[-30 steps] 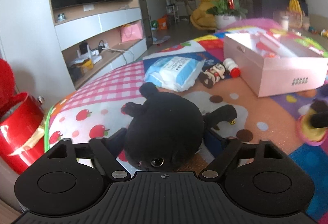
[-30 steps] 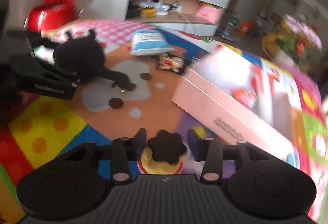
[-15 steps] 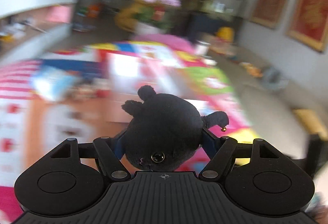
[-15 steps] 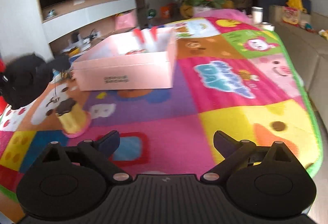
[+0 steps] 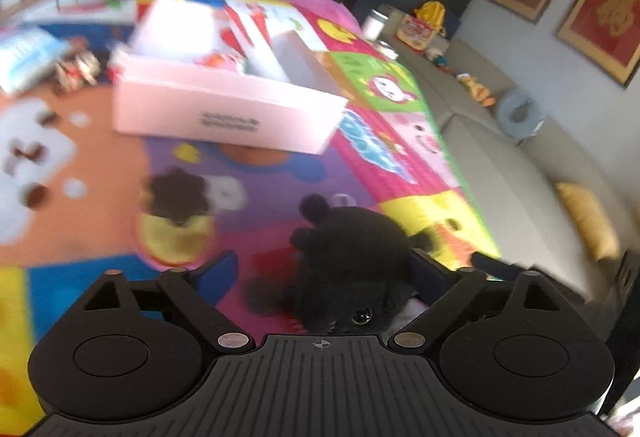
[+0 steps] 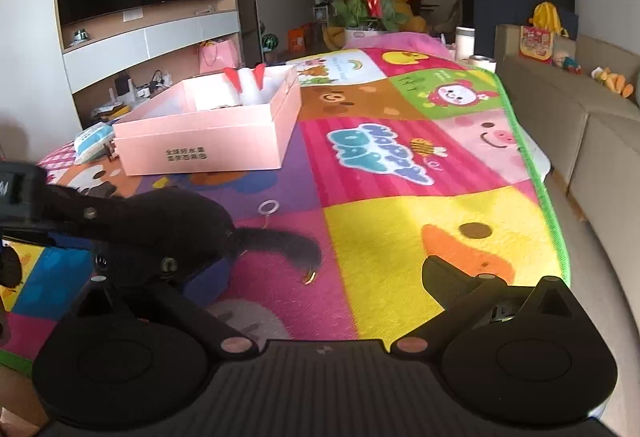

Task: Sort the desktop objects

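Observation:
My left gripper (image 5: 320,269) stands open around a black plush toy (image 5: 352,261), which lies low over the colourful mat, against the right finger. The plush also shows at the left of the right wrist view (image 6: 188,225), with the left gripper (image 6: 120,237) around it. A yellow cupcake toy with a dark top (image 5: 176,217) stands on the mat to the left. A pink open box (image 5: 224,93) sits further back and holds red and white items. My right gripper (image 6: 320,277) is open and empty above the mat's near edge.
A blue wipes pack (image 5: 24,53) and a small figure toy (image 5: 76,69) lie left of the box. A key ring (image 6: 269,207) lies on the mat (image 6: 400,165). A beige sofa (image 6: 592,141) runs along the right. A flower pot (image 6: 364,1) stands at the far end.
My left gripper carried the plush right and down toward the mat near the cupcake, and its jaws have spread. My right gripper let go of the cupcake, opened and pulled back.

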The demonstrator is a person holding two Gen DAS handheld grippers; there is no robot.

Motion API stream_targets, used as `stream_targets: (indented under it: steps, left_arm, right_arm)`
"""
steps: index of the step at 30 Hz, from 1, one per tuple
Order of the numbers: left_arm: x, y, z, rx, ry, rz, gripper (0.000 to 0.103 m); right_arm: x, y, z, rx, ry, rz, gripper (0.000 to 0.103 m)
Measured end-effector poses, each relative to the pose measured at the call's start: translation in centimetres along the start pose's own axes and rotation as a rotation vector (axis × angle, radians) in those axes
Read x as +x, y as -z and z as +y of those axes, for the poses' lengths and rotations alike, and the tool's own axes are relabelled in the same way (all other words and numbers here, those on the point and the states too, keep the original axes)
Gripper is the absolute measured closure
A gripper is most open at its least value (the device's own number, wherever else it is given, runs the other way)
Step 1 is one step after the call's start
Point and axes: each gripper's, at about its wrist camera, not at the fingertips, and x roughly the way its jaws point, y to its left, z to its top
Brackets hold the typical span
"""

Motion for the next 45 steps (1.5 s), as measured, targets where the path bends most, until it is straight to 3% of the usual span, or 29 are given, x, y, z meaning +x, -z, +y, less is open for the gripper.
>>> stream_targets:
  steps: [6,12,15,21,26,28,31,34,37,39,45]
  left_arm:
    - [-3.2,0.5,1.1,0.070,-0.122,-0.060,0.001]
    - [-4.9,1.0,2.5,0.133,-0.316,-0.134,0.001]
    - [-5.1,0.9,3.7,0.106,-0.330,-0.128,0.001]
    - [-5.1,1.5,5.7,0.087,-0.369,-0.117,0.001]
    - [-5.5,1.7,7.5,0.026,-0.388,-0.129,0.001]
    - [-5.9,1.9,7.9,0.018,-0.393,-0.138,0.001]
    - [-6.2,2.1,8.1,0.021,-0.390,-0.139,0.001]
    - [-6.1,2.2,8.0,0.036,-0.383,-0.125,0.001]
    - [-5.6,2.4,7.5,0.059,-0.366,-0.114,0.001]
    - [-5.0,2.3,6.8,0.087,-0.351,-0.109,0.001]
    - [-2.4,2.4,3.8,0.230,-0.325,-0.101,0.001]
  right_arm:
    - [0.1,-0.8,2.6,-0.054,-0.020,-0.020,0.000]
    - [1.0,-2.7,5.7,-0.107,-0.076,-0.022,0.000]
    - [0.7,-2.8,6.9,-0.127,-0.102,-0.044,0.000]
    - [-1.0,-2.5,7.9,-0.146,-0.262,-0.056,0.000]
    - [0.5,-2.7,9.6,-0.133,-0.347,0.025,0.000]
    - [1.6,-2.8,10.0,-0.116,-0.333,0.048,0.002]
    - [3.4,-3.0,10.1,-0.101,-0.322,0.082,0.019]
    - [3.4,-2.9,10.2,-0.154,-0.295,0.065,0.021]
    - [3.3,-2.8,10.5,-0.292,-0.137,0.003,0.021]
    - [3.8,-3.0,9.8,-0.319,-0.081,-0.001,0.021]
    - [4.8,-3.1,6.9,-0.214,-0.111,0.018,0.017]
